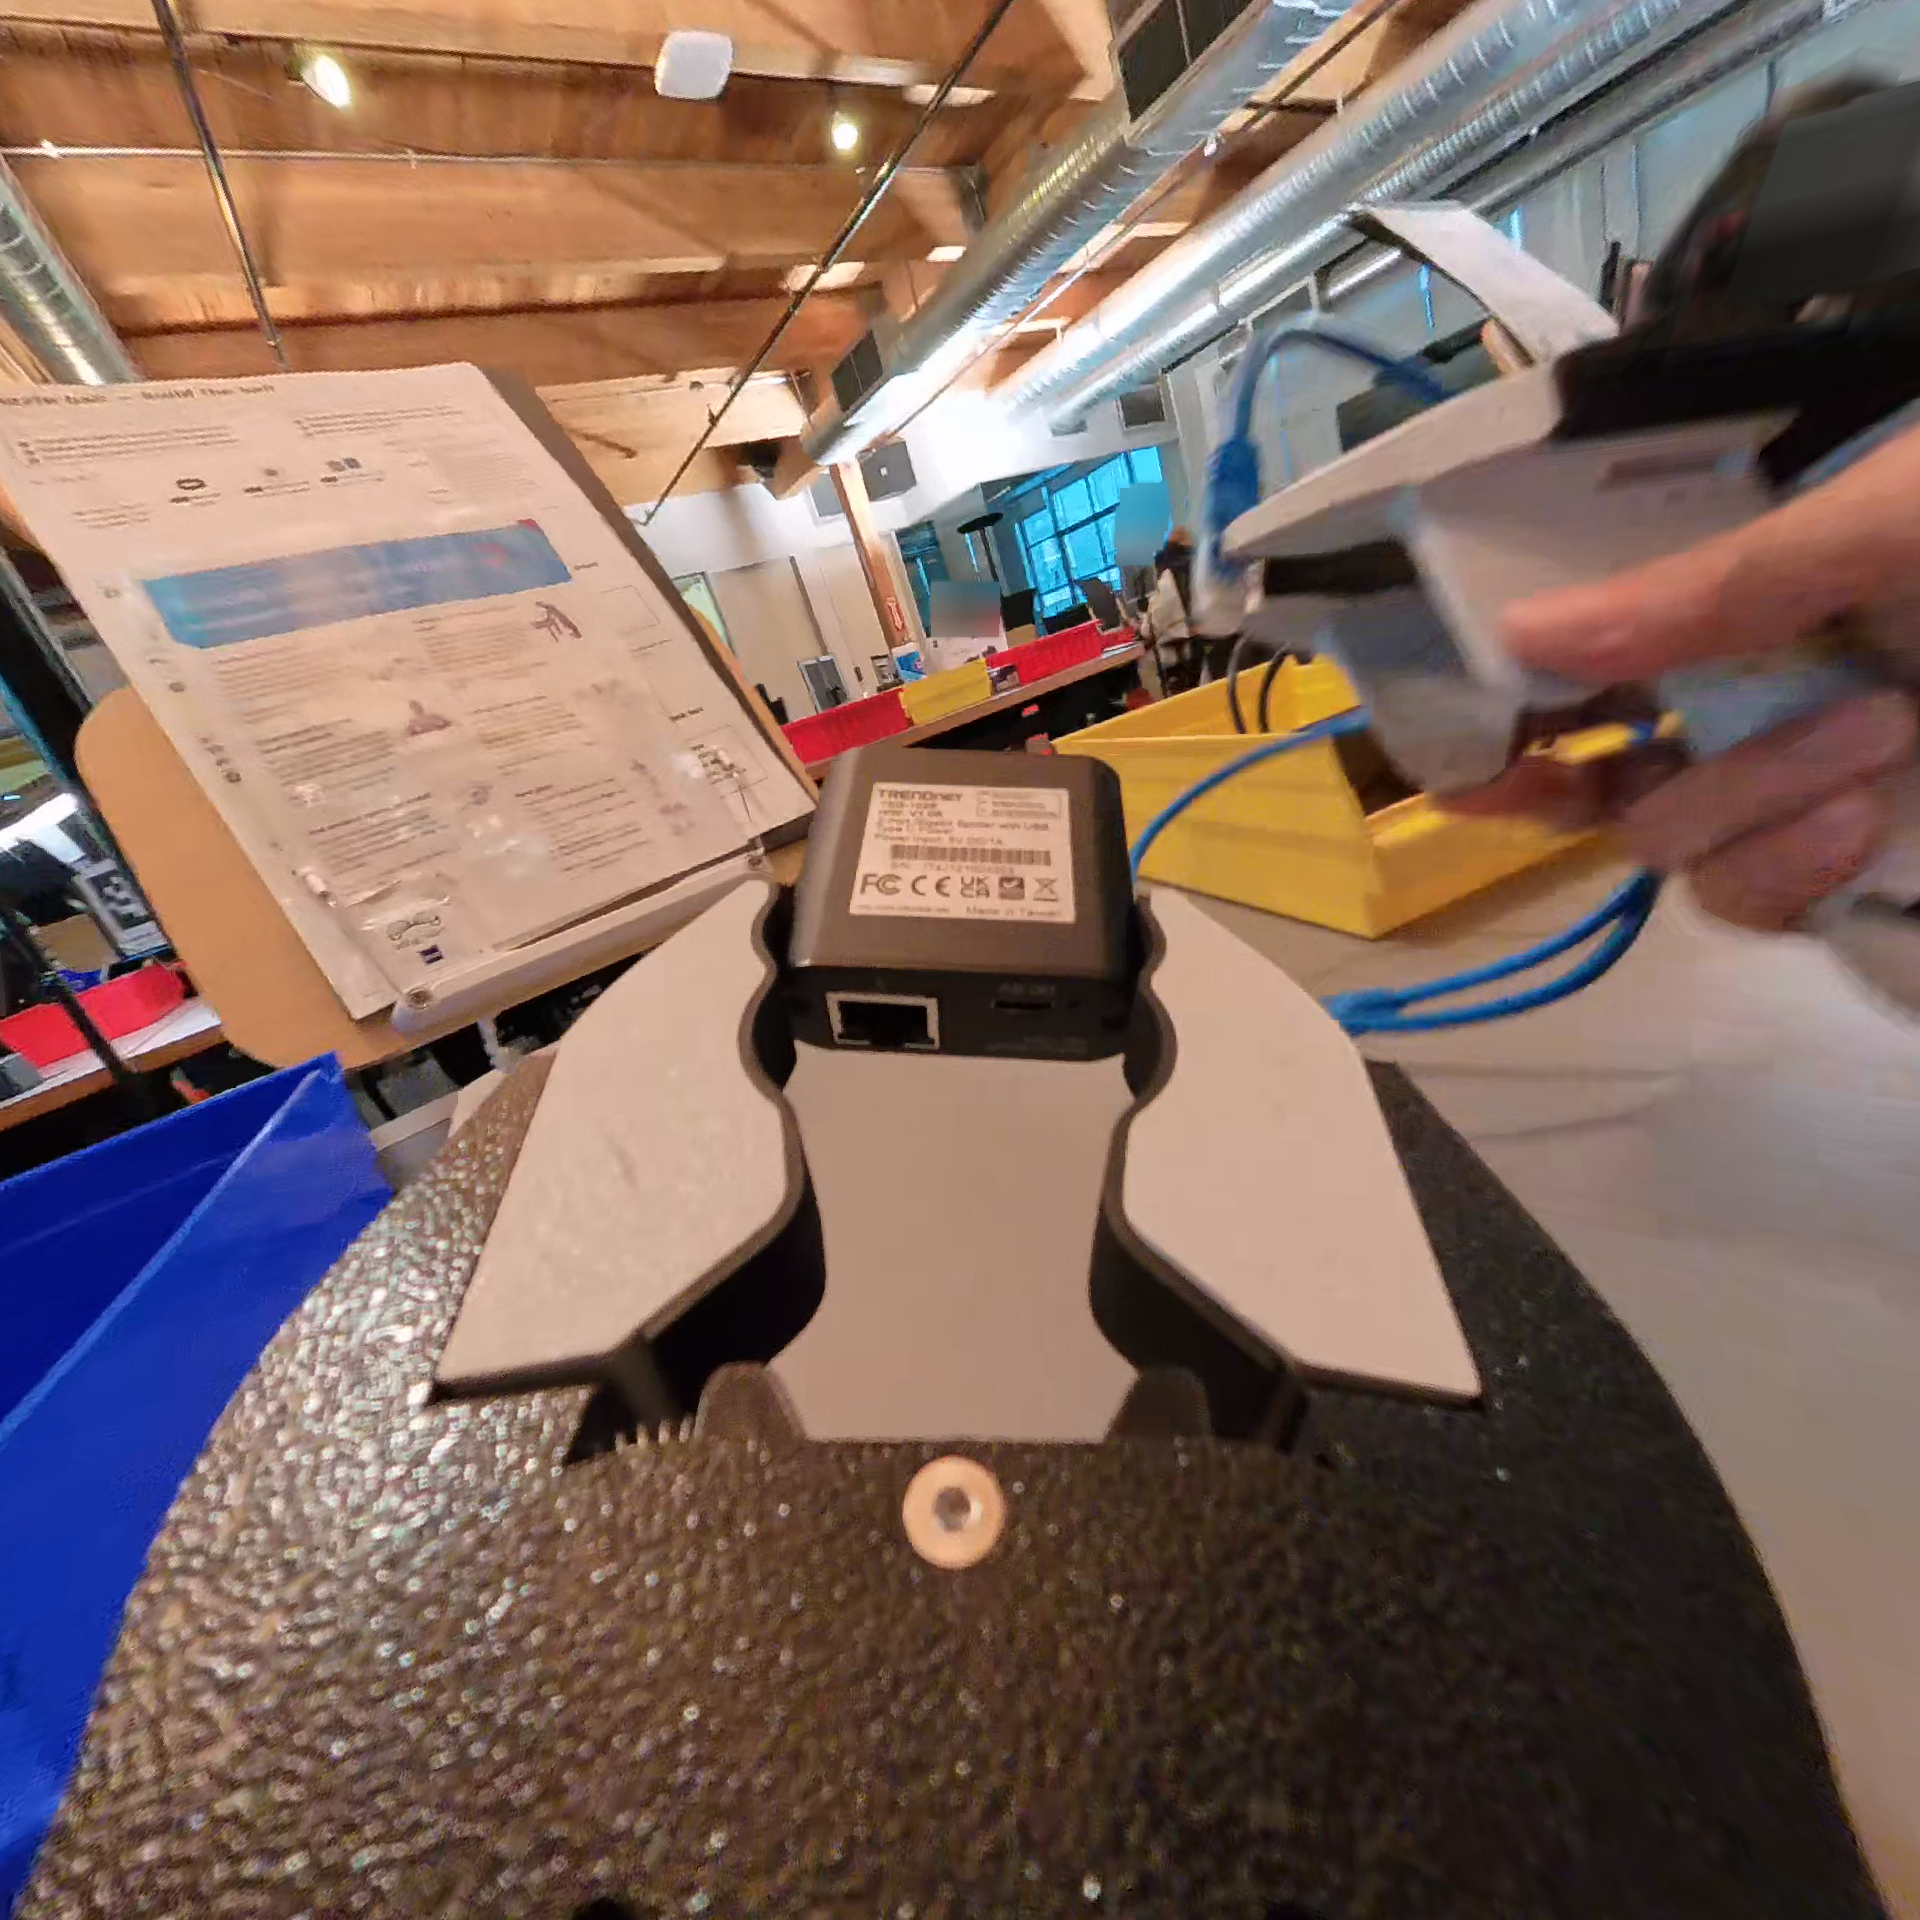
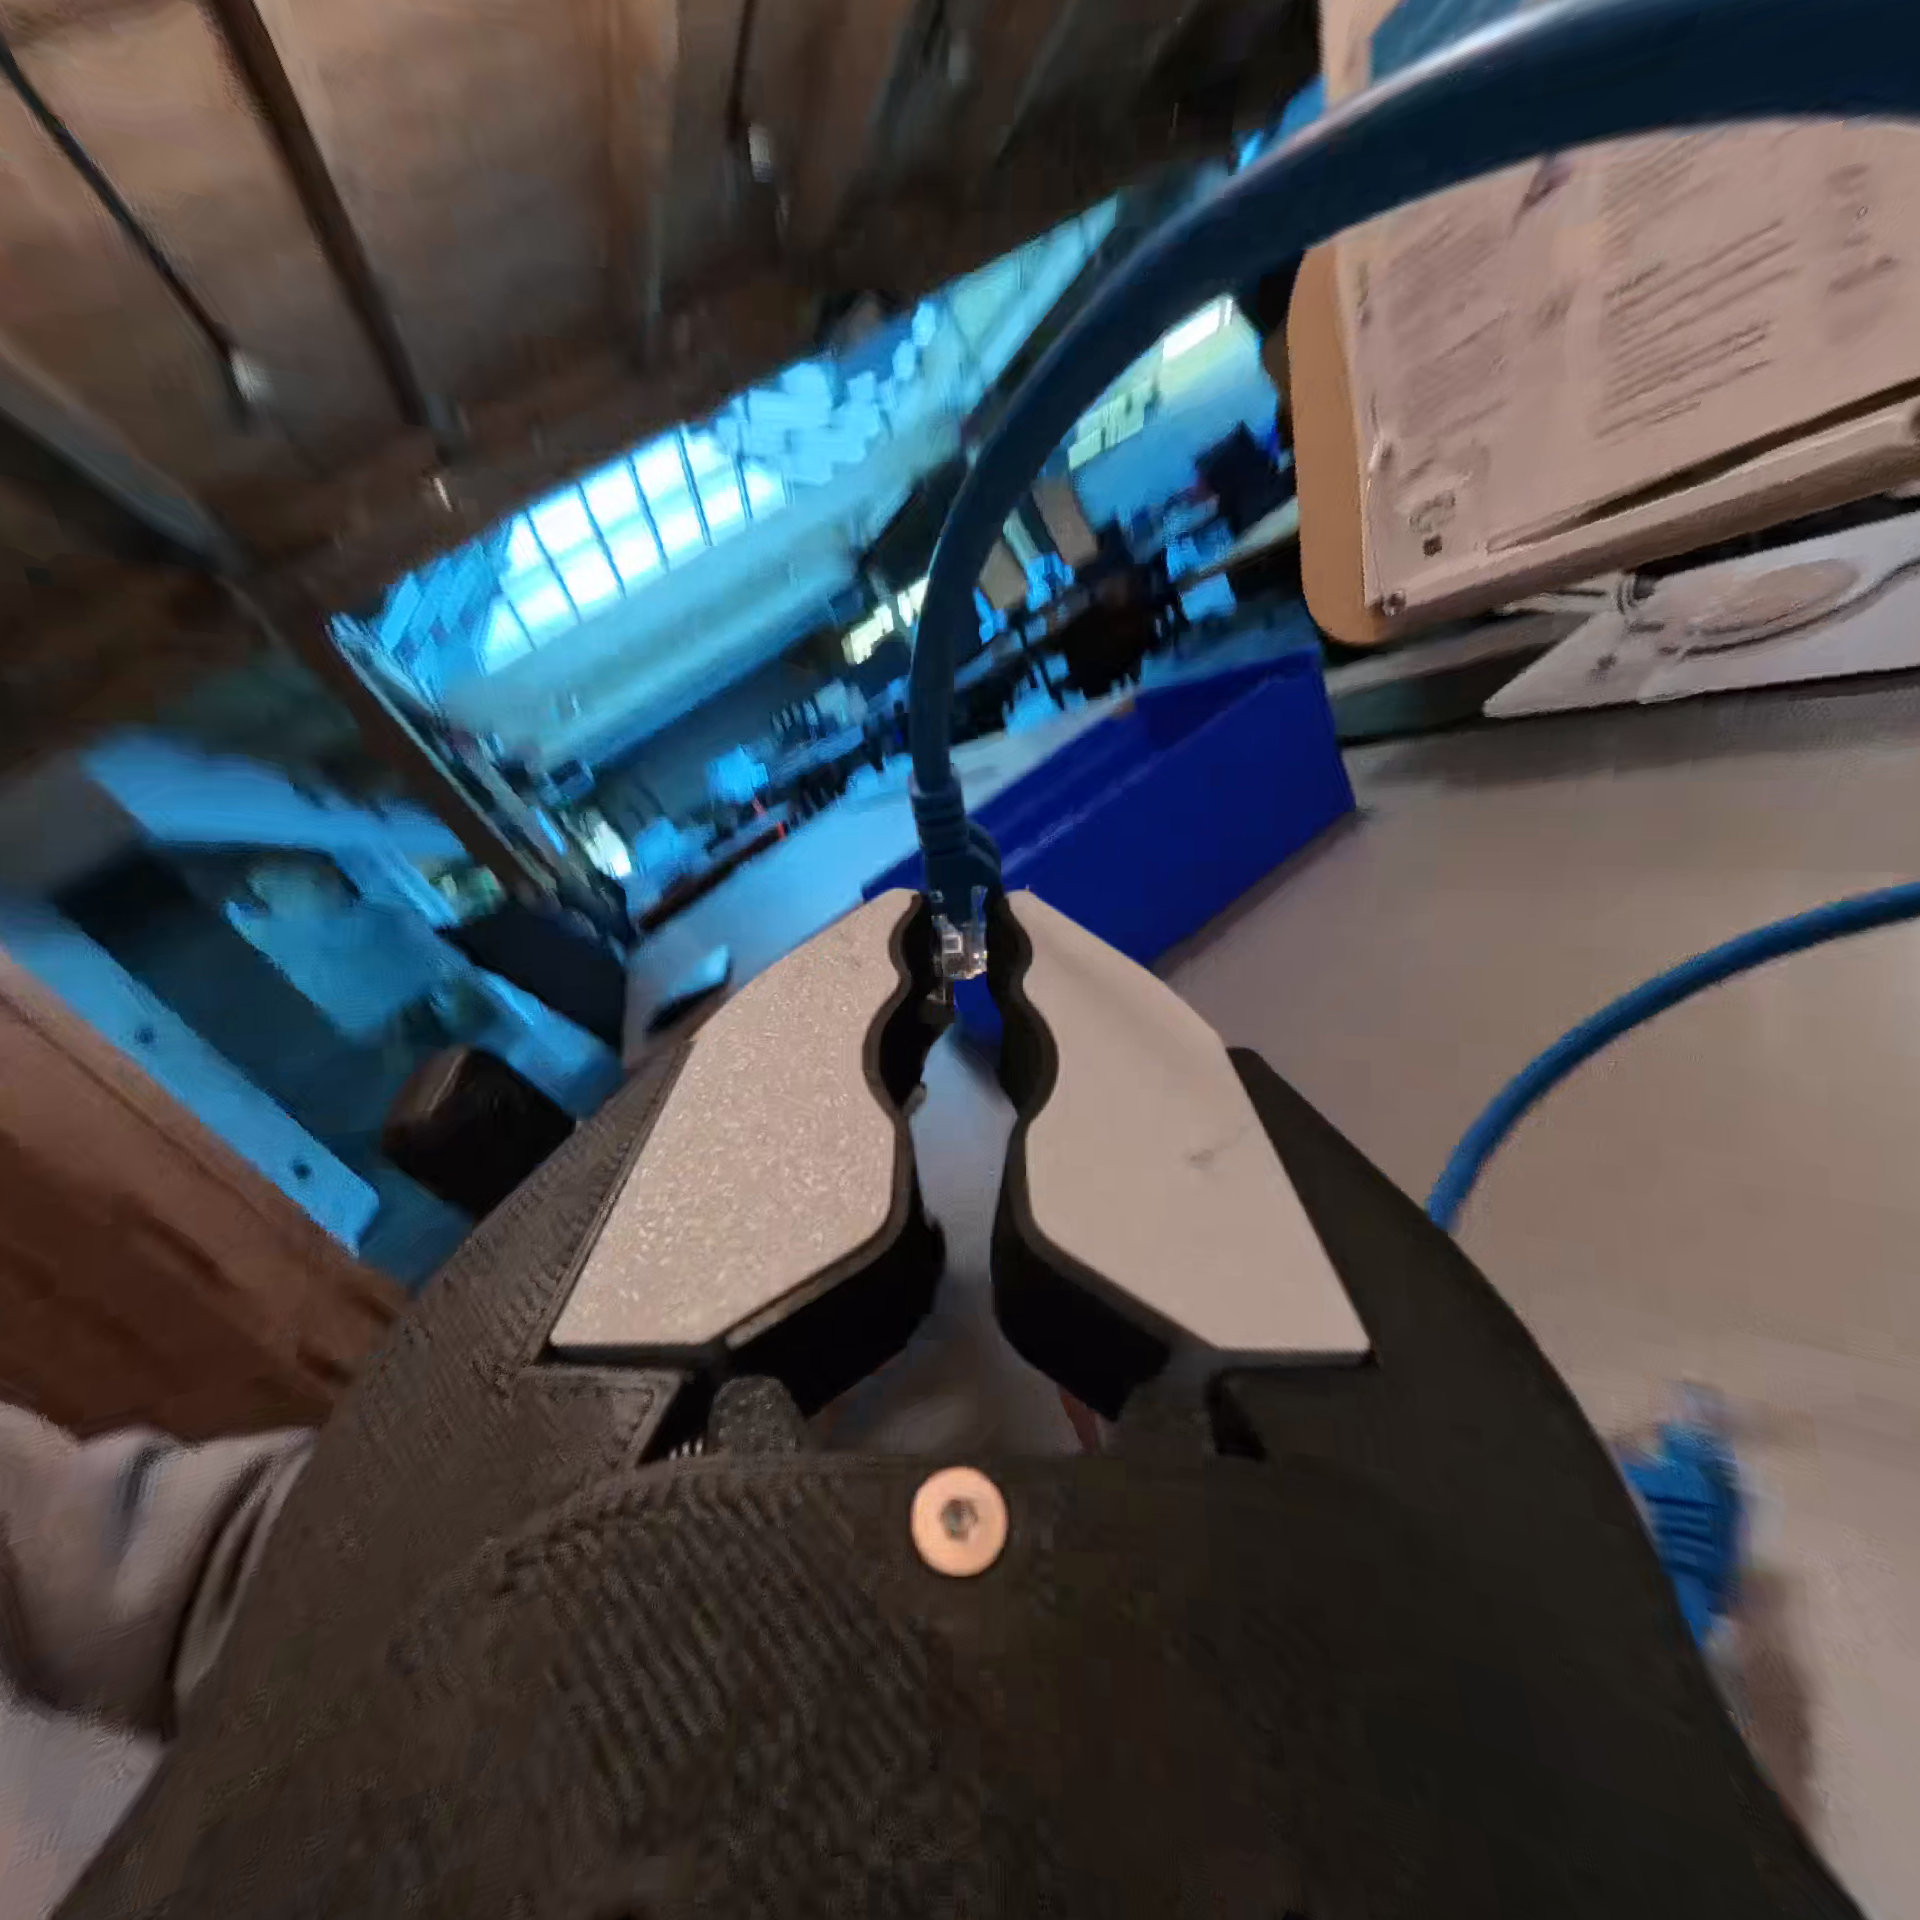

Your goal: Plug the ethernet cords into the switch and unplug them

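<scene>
Left fingers (image 1: 961,935) clamp the switch (image 1: 961,904); right fingers (image 2: 961,961) pinch the ethernet cord's (image 2: 935,665) plug, well apart.

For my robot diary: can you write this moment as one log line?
left hand-held gripper: holds switch | right hand-held gripper: holds blue ethernet cord by plug | port: empty | cord: unplugged

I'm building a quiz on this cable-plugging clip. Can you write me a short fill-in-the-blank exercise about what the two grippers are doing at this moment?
1. The left gripper grips a small black ____.
2. The right gripper pinches the clear plug of a ____ ethernet cord.
3. The port facing the left wrist camera is ____.

Missing words: switch; blue; empty
</scene>
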The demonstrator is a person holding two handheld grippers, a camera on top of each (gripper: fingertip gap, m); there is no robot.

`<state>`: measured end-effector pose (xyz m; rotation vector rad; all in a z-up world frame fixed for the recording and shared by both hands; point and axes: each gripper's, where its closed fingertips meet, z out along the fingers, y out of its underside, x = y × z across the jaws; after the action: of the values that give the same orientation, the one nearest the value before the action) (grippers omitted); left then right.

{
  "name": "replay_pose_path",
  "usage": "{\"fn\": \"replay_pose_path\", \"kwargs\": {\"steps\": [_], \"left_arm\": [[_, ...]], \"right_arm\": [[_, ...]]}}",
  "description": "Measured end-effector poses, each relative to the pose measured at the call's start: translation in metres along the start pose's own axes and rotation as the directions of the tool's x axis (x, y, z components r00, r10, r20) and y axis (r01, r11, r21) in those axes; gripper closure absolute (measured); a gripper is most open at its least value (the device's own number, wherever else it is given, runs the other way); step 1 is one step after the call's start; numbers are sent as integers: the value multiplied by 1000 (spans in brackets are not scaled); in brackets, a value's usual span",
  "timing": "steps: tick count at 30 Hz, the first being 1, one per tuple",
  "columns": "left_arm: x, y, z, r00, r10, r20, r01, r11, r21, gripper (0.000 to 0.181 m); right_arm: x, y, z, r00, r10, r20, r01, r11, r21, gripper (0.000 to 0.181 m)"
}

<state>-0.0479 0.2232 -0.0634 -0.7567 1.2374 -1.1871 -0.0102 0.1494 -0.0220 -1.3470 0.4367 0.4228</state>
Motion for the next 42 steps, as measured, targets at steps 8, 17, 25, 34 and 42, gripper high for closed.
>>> {"fn": "replay_pose_path", "kwargs": {"steps": [8, 17, 25, 34, 42], "left_arm": [[-2, 10, 0, 1000, -11, -15, 10, 999, -30, 120], [5, 13, 1, 999, -10, -44, 8, 999, -41, 120], [5, 15, 0, 998, -26, -56, 23, 999, -46, 120], [30, 19, 0, 949, -136, -285, 102, 986, -130, 120], [85, -10, -28, 635, -347, -691, 303, 934, -191, 120]], "right_arm": [[-6, -82, -54, 972, -226, 67, 236, 928, -287, 169], [147, -90, -100, 965, -78, -249, -23, 925, -378, 169], [213, -33, -118, 885, -63, -461, -259, 756, -601, 148], [120, -24, -139, 860, -508, 42, 276, 394, -877, 100], [-36, 66, -31, 622, -617, 482, 783, 493, -379, 101]]}}
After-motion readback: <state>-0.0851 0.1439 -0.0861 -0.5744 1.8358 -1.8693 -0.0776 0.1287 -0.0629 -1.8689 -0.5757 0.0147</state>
